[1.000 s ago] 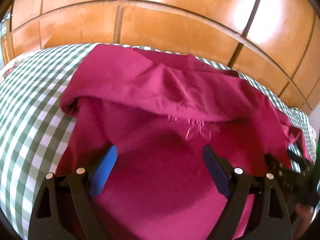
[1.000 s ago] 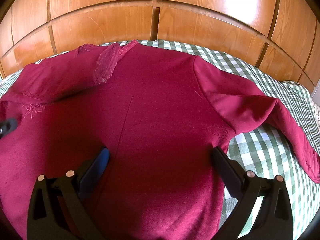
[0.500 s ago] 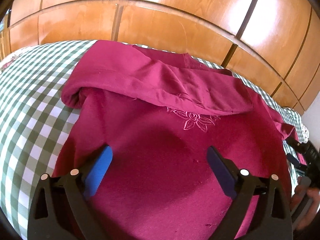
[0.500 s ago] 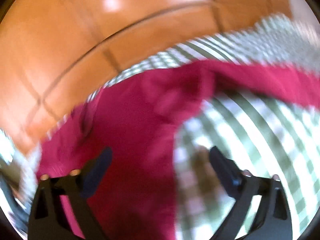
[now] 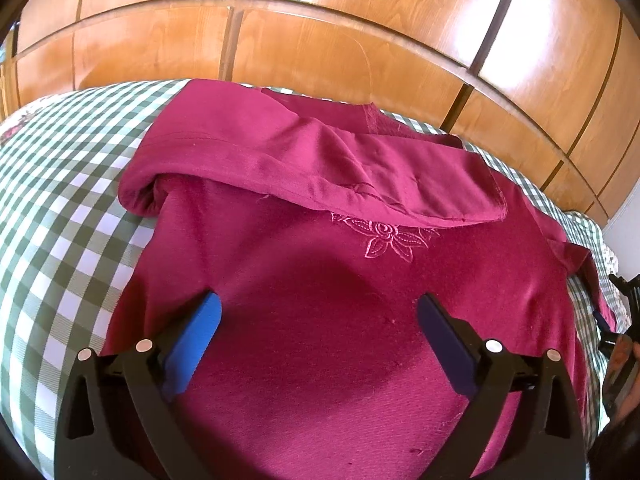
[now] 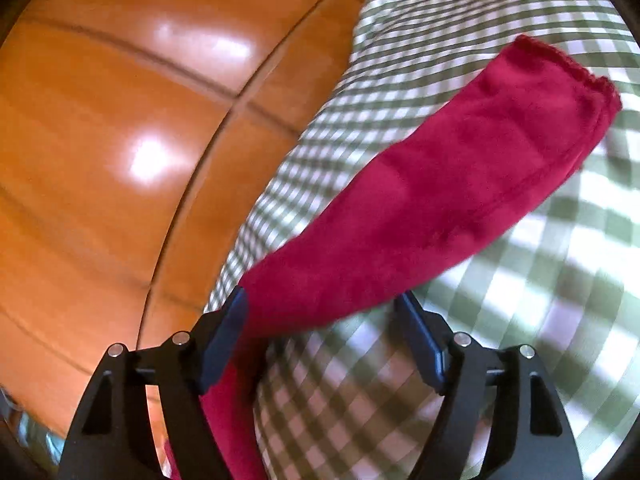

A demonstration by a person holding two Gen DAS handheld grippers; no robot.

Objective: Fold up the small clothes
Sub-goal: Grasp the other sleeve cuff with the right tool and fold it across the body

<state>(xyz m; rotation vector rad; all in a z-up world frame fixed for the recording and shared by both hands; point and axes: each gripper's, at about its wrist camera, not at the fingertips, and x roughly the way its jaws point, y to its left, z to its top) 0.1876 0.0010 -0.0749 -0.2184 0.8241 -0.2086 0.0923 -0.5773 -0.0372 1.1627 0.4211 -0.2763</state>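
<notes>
Sleeve (image 6: 440, 184) — seemingly unclamped — between pads (image 6: 224, 336)

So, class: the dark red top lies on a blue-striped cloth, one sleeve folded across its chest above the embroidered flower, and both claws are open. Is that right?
Not quite. The left wrist view shows the cloth is green-and-white checked, not blue-striped. The rest holds: the dark red top has one sleeve folded above the embroidered flower, and the left claw and right claw are open.
</notes>
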